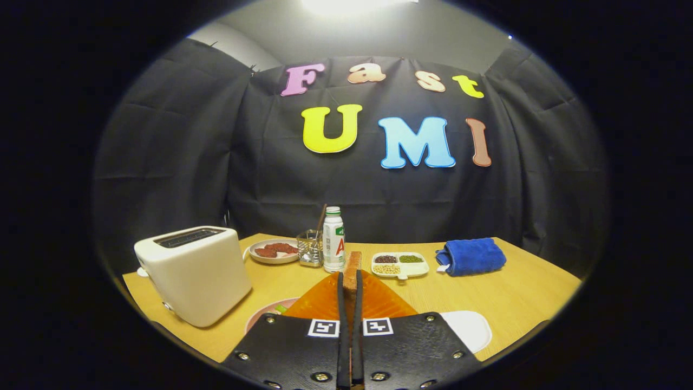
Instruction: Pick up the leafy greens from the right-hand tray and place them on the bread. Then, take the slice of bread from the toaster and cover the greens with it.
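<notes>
My gripper (350,281) is shut on a slice of bread (353,264), held edge-on and upright between the two fingers, its crust rising above the tips. It is lifted above the wooden table (520,292). The white toaster (192,273) stands to the left of the fingers, its slots dark. Just below and left of the fingers a pink plate (265,315) peeks out, with a bit of leafy green (280,309) on it; most of the plate is hidden by the gripper. A white tray (470,327) lies close to the right of the fingers.
Beyond the fingers stand a white bottle (333,239), a wire holder (310,248) with a stick in it, a plate of red meat slices (273,251) and a divided dish of beans (399,264). A folded blue towel (471,255) lies at the far right.
</notes>
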